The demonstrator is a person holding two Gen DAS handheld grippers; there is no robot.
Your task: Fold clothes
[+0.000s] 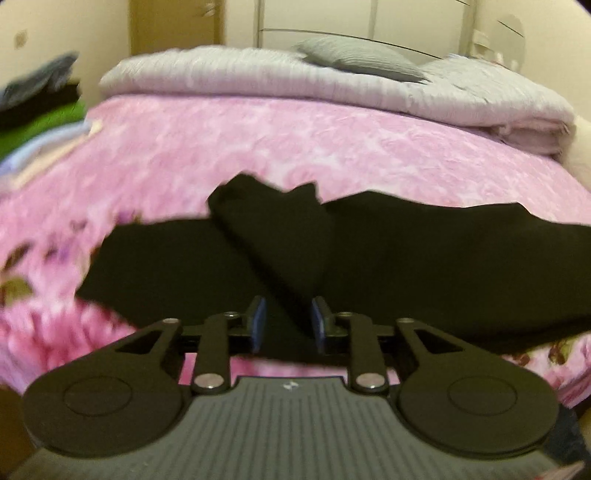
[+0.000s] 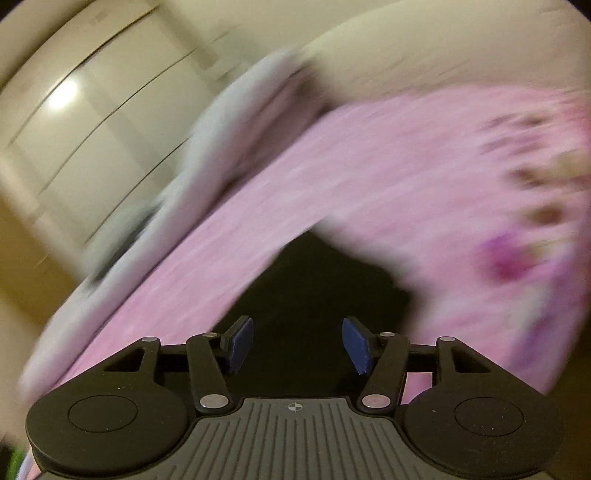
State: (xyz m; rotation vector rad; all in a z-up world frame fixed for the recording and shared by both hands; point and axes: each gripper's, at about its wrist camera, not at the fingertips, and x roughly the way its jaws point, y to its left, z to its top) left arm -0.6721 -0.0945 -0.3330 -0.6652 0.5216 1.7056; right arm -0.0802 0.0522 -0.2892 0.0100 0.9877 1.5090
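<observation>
Left wrist view
- Left gripper (image 1: 287, 320): blue pads set apart with a clear gap; nothing clamped between them. Black cloth lies beyond and under the gap.
- Black garment (image 1: 406, 266): spread across the near part of the bed, wide from left to right, with a folded ridge (image 1: 266, 229) running up its middle towards the far side. Near edge reaches under the gripper fingers.
- Pink floral bedspread (image 1: 258, 147): covers the bed; the garment lies on it.
- Folded pale quilt (image 1: 295, 81): at the far end of the bed, on the bedspread.
- Grey pillow (image 1: 362, 59): on top of the quilt, right of centre.
- Stack of folded clothes (image 1: 44, 107): at the left edge of the bed; dark, black, green and pale layers, blurred.
- Wardrobe doors (image 1: 369, 18): behind the bed.

Right wrist view (heavily blurred, tilted)
- Right gripper (image 2: 297, 343): blue pads wide apart, holding nothing.
- Black garment (image 2: 317, 288): dark patch just ahead of and between the fingers, on the bed.
- Pink floral bedspread (image 2: 388, 173): fills the middle and right.
- Folded pale quilt (image 2: 229, 133): along the bed's upper-left edge.
- Wardrobe doors (image 2: 92, 110): at left, with a bright reflection.
</observation>
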